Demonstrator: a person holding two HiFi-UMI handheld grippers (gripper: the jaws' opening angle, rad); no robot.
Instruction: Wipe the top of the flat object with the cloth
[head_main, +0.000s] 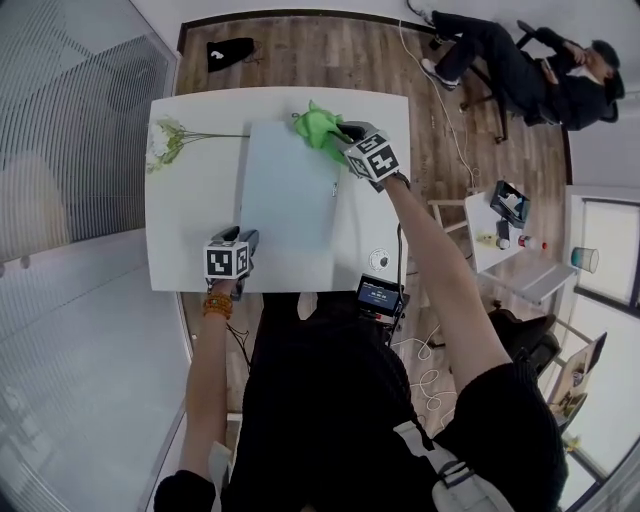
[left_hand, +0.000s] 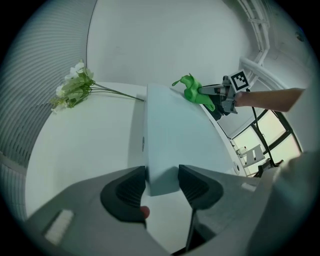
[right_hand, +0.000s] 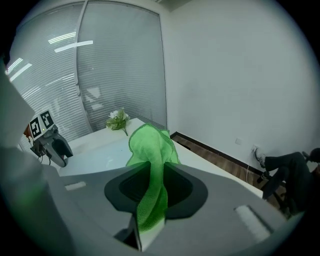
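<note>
Flowers lie far left on the table. The left gripper, in its own view, clamps the board's near corner. Only overhead shows the cloth, pinched in the right gripper, at the board's far edge.

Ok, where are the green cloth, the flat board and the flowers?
green cloth (right_hand: 150, 142), right gripper view, upper bunched fold.
flat board (head_main: 290, 210), head view, middle of top face.
flowers (left_hand: 72, 90), left gripper view, blossom cluster.
</note>
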